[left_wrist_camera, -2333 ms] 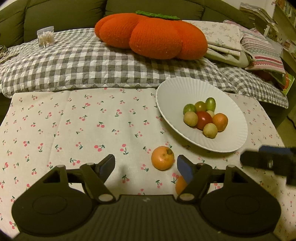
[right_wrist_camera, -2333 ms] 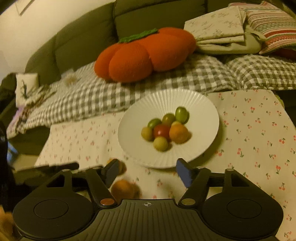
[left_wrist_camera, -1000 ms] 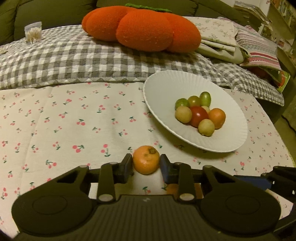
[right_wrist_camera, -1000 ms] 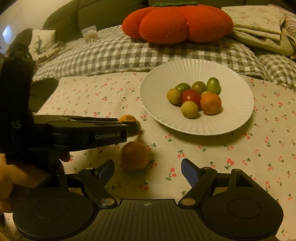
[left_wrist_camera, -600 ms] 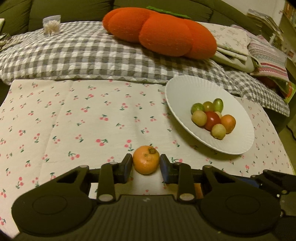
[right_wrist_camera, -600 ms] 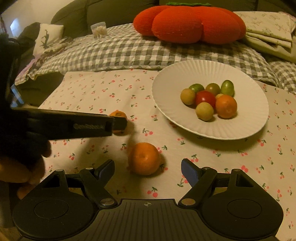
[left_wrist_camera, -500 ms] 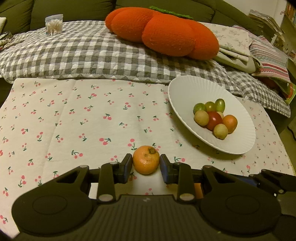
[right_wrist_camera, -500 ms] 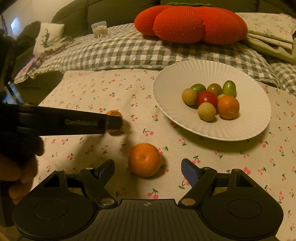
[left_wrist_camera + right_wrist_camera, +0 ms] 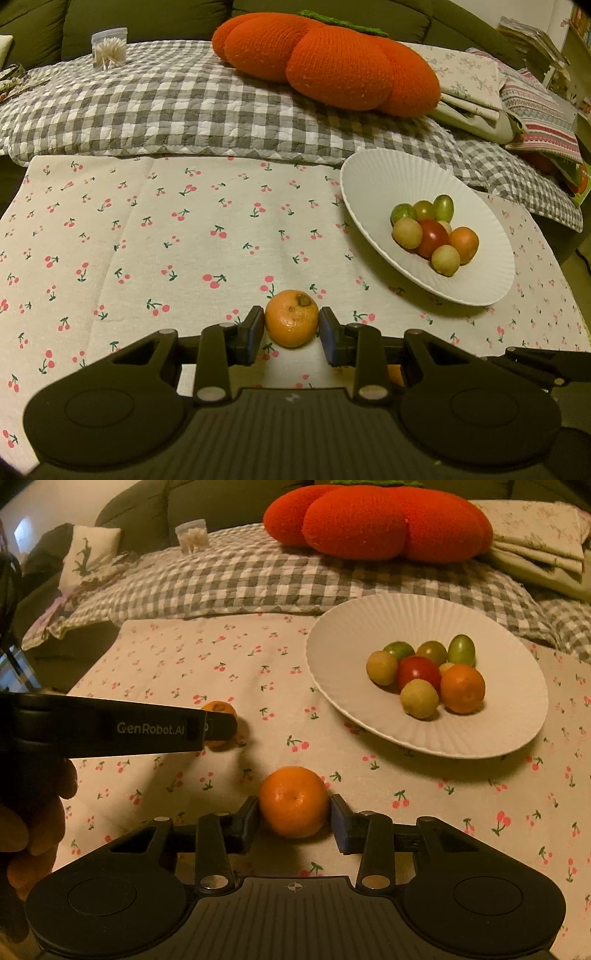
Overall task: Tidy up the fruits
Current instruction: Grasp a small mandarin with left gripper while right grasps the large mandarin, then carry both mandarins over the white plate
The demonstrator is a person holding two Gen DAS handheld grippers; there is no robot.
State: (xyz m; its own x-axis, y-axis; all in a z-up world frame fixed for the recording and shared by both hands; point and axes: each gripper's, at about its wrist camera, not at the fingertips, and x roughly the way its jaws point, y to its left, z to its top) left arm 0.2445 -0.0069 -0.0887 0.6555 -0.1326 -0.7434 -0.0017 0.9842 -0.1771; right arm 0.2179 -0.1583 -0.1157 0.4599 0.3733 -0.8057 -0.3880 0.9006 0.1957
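On the cherry-print cloth (image 9: 147, 240), my left gripper (image 9: 291, 326) is shut on a small orange with a brown stem scar (image 9: 291, 317). In the right wrist view that same gripper (image 9: 218, 725) reaches in from the left, and its orange (image 9: 221, 708) peeks above the finger. My right gripper (image 9: 294, 810) has its jaws closing on a second orange (image 9: 293, 797), and both pads touch its sides. The white ribbed plate (image 9: 369, 620) behind and to the right holds several small fruits (image 9: 424, 672), green, yellow, red and orange. The plate (image 9: 369, 177) also shows in the left wrist view.
A grey checked blanket (image 9: 184, 110) borders the cloth's far side, with an orange pumpkin cushion (image 9: 332, 62), a toothpick jar (image 9: 109, 48) and folded cloths (image 9: 480, 85) on it. A person's hand (image 9: 22, 830) holds the left gripper's handle. The cloth's right edge drops off beyond the plate.
My right gripper's jaws went from wide open to closed against the second orange. The left gripper kept its grip on the small orange and barely moved.
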